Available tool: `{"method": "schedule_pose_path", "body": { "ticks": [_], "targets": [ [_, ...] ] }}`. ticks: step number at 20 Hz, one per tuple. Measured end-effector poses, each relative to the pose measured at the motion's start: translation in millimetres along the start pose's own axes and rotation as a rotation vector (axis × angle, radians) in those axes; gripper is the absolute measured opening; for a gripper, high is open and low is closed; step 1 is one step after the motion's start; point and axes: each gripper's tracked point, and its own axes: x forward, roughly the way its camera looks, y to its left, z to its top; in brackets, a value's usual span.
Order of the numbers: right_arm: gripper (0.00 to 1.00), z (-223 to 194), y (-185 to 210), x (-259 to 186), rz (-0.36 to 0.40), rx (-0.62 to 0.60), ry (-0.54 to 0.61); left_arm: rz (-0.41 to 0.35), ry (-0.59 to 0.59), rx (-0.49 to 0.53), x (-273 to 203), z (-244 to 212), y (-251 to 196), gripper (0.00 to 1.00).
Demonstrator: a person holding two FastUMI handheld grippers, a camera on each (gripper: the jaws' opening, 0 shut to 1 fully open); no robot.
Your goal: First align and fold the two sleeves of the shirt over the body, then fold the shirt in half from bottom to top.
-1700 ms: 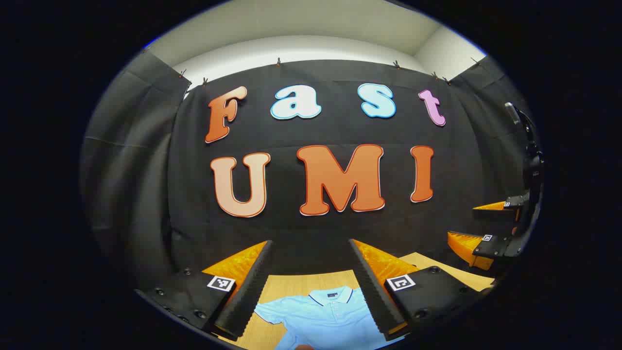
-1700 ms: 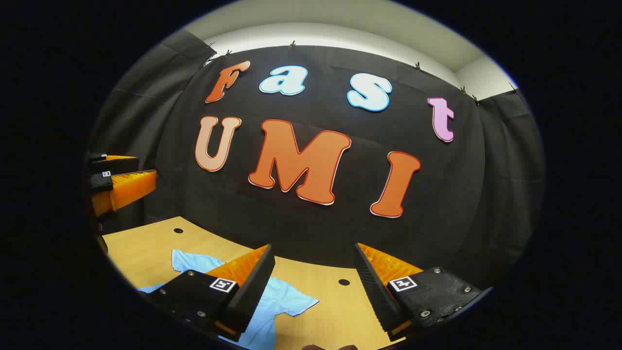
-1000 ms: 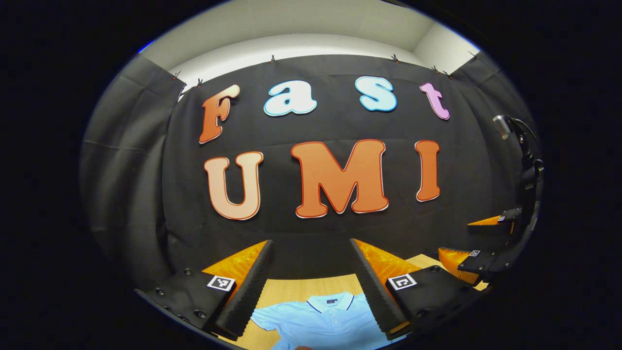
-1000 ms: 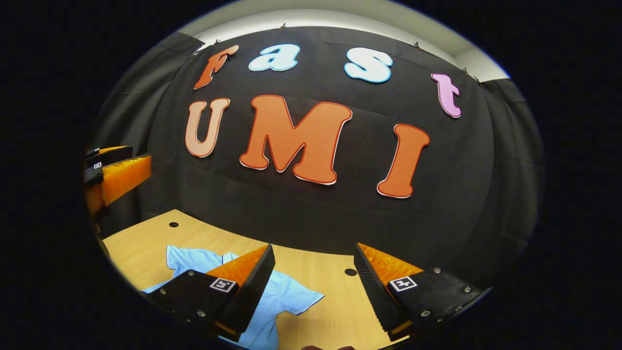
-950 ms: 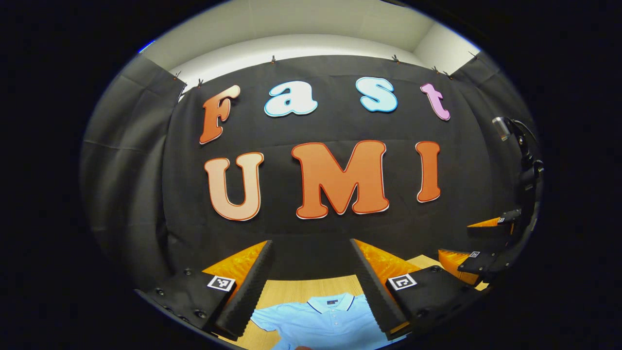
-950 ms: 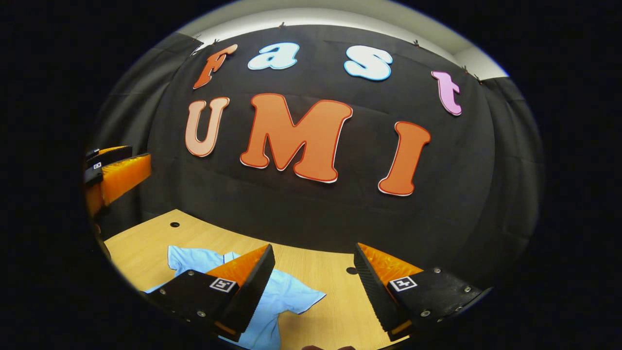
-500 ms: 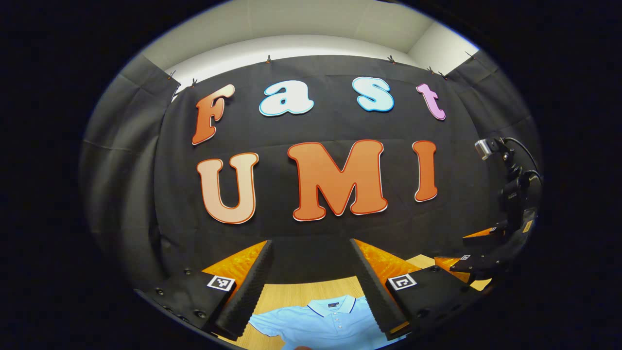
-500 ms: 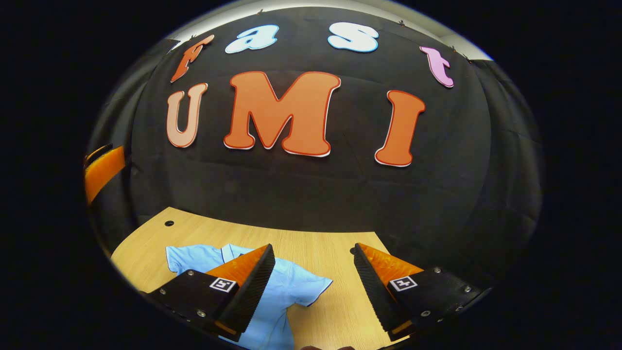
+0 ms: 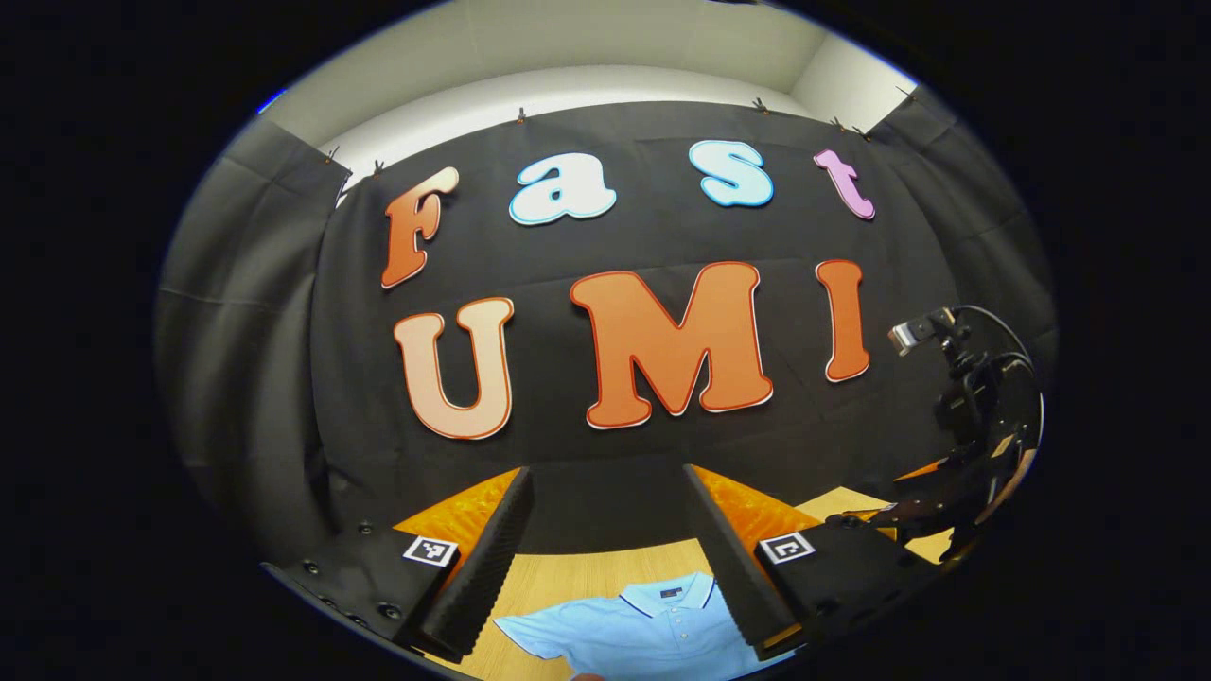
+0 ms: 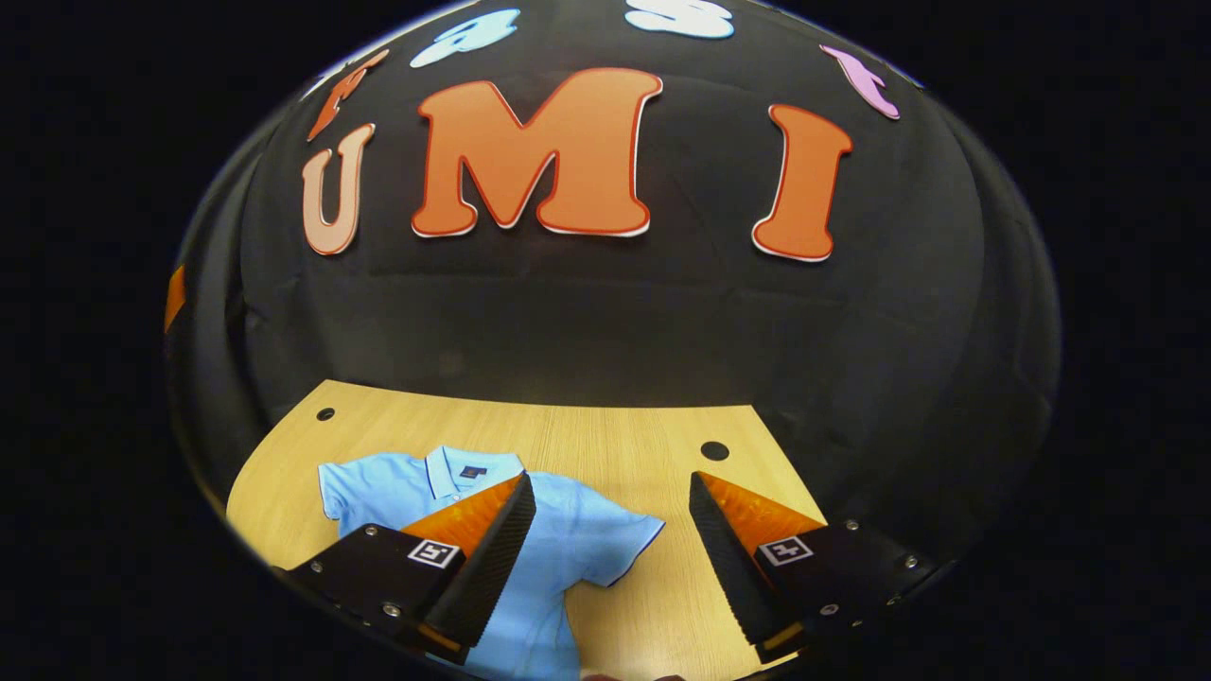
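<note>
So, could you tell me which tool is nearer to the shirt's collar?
Left, probably. The collar lies straight ahead of the left tool, roughly centred; the right tool points at a sleeve, with the collar off to its left.

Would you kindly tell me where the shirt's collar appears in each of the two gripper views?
Left gripper view: the collar lies at bottom centre, between that gripper's fingers, on the blue shirt.
Right gripper view: the collar sits lower left, just above the left-hand finger.
Shared landmark: the wooden table under the shirt.
</note>
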Motion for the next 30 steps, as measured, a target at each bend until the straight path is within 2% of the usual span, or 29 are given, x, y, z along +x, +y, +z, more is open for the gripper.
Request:
{"method": "schedule_pose_path", "body": {
  "ticks": [6,8,10,14,17,23,24,26,30],
  "targets": [
    [0.99,-31,-16,46,-0.023,-0.011,0.145,0.044,0.031,0.021,6,-10,12,1.00],
    [0.99,-49,-15,58,0.000,0.009,0.226,0.044,0.046,0.029,8,-16,12,1.00],
    [0.95,-67,-17,72,0.004,0.023,0.304,0.038,0.061,0.031,9,-19,11,1.00],
    [0.95,-93,-17,90,0.007,0.052,0.420,0.044,0.062,0.048,8,-18,13,1.00],
    [0.95,-106,-10,105,0.022,0.086,0.479,0.035,0.089,0.038,8,-26,9,1.00],
    [0.95,-131,-12,127,-0.003,0.120,0.573,0.053,0.080,0.054,12,-25,19,1.00],
    [0.94,-137,-12,131,-0.003,0.119,0.587,0.062,0.078,0.066,15,-25,23,1.00],
    [0.83,-153,-14,138,-0.014,0.106,0.630,0.061,0.058,0.077,16,-21,24,1.00],
    [0.76,-176,-16,151,-0.039,0.086,0.687,0.061,0.058,0.080,16,-20,26,1.00]
  ]
}}
